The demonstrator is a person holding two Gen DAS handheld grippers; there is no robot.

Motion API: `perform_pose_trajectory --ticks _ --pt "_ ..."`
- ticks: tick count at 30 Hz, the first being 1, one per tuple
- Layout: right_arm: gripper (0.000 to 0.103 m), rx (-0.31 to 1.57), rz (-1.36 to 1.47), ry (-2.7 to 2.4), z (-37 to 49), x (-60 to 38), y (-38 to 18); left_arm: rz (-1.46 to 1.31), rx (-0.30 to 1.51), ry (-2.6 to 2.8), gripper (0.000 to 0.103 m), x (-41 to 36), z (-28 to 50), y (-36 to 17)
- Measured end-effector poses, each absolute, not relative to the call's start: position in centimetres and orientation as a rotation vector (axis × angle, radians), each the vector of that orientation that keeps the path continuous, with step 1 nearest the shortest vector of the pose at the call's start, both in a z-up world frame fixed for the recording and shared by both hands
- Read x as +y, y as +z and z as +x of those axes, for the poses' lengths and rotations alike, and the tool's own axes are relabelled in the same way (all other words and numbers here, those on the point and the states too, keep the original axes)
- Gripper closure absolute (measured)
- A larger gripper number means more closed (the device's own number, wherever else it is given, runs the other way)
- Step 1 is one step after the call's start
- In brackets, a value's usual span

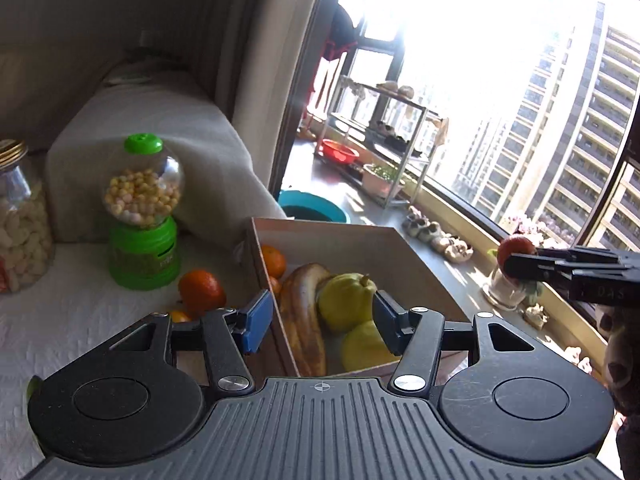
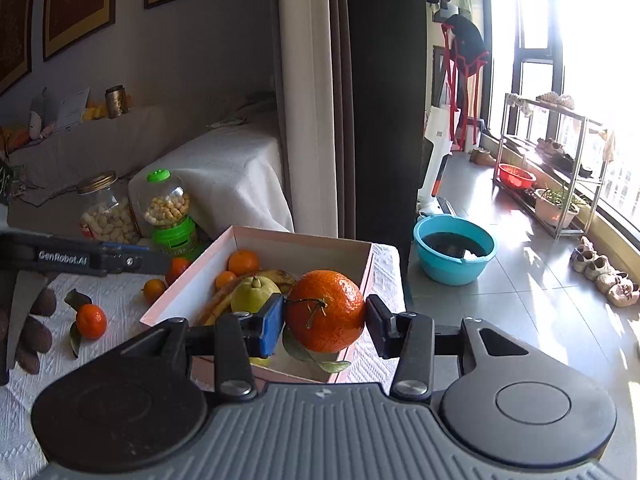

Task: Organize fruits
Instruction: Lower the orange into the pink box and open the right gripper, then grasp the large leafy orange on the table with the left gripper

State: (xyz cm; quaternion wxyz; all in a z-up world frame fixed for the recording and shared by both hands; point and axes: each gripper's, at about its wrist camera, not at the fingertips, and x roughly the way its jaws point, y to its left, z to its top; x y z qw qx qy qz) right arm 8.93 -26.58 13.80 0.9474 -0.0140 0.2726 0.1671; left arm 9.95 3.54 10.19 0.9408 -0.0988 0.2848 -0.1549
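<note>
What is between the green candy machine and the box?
A loose orange lies on the white cloth between the green candy machine and the box. The left wrist view shows it best.

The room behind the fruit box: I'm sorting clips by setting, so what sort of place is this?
Most likely a high-rise flat's living room: a cloth-draped sofa, framed pictures on the wall, and a metal shoe rack by big windows facing apartment towers.

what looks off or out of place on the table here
Three small oranges still lie loose on the white cloth outside the box. The banana inside it looks heavily browned. Nothing looks spilled or tipped.
</note>
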Motion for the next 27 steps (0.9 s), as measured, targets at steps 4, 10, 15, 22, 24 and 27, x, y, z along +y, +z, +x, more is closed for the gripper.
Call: perform_pose_trajectory --ticks 4,10,15,22,24,27 --pt "0.059 0.56 0.011 0.391 12.5 -23.6 16.8 -0.287 0.601 -0.217 0.043 7.7 6.0 8.4" --pt "0.056 0.657 0.042 0.411 20.0 -17.1 17.9 -0.336 0.585 -0.135 0.043 11.5 3.9 6.9" --pt "0.048 0.693 0.01 0.427 19.4 -14.9 16.8 -0.373 0.586 -0.063 0.043 13.7 2.9 5.2" --pt "0.037 0.682 -0.132 0.458 12.1 -13.8 13.9 -0.387 0.579 -0.032 0.043 14.7 1.8 4.6" --pt "0.036 0.705 -0.118 0.483 10.2 -14.1 12.5 -0.366 0.581 -0.051 0.043 14.2 1.8 4.8" --pt "0.036 0.781 -0.052 0.535 7.8 -14.8 9.8 -0.302 0.613 -0.077 0.043 12.9 2.3 4.9"
